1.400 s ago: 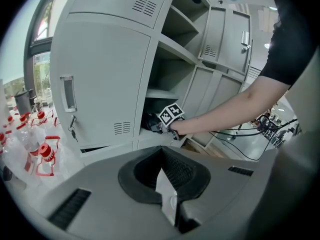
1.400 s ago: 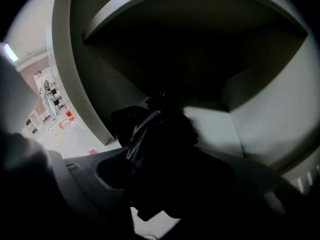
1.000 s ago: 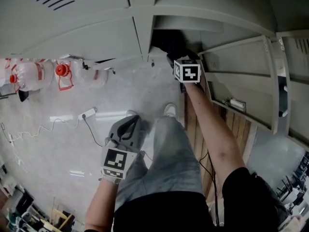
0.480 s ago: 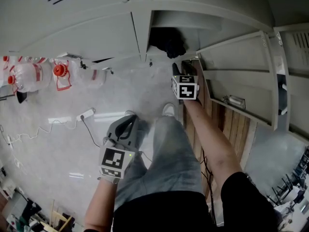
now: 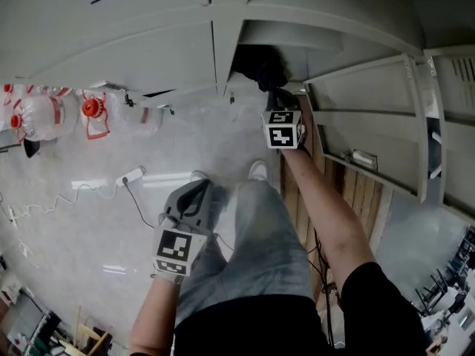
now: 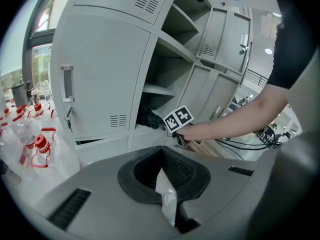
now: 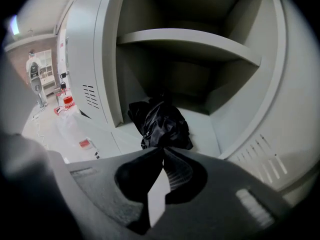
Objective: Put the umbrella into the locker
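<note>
As its jaws close empty, right gripper faces umbrella.

Down on the pale floor, big clear water bottles with red caps and handles stand in a row along the left. Near them lies a white power strip, its white cable snaking off leftwards. Wooden planks lie to the right. The person wears grey trousers and light shoes.
</note>
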### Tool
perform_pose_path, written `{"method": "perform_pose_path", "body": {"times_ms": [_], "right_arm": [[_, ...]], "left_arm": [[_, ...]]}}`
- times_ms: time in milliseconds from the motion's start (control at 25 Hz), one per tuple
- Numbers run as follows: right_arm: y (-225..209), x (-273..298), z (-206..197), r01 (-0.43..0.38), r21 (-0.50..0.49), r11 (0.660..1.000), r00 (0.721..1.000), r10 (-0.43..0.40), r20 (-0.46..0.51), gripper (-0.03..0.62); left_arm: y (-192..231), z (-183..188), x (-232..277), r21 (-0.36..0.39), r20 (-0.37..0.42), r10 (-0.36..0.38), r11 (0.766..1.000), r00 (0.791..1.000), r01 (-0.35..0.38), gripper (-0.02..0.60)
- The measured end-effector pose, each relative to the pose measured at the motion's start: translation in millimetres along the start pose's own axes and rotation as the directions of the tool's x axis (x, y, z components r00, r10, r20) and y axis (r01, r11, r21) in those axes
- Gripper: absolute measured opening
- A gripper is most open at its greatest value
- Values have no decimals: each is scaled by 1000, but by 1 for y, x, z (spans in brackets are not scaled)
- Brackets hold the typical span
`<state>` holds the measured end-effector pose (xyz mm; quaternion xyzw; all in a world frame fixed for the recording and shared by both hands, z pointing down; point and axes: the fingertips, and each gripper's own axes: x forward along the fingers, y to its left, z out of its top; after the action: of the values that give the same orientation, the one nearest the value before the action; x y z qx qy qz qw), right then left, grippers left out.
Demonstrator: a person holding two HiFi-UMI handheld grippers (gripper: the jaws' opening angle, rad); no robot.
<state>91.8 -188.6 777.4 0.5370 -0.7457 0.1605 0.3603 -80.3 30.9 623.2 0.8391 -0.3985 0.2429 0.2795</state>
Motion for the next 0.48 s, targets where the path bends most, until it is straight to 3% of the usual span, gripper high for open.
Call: {"method": "perform_pose_path", "body": {"times_ms": [480], "right_arm": [[-26, 30, 34, 66, -56, 996, 998, -67, -17, -2]], "left_arm": [[8, -5, -2, -33, -2, 18, 999, 1000, -18, 11]]}}
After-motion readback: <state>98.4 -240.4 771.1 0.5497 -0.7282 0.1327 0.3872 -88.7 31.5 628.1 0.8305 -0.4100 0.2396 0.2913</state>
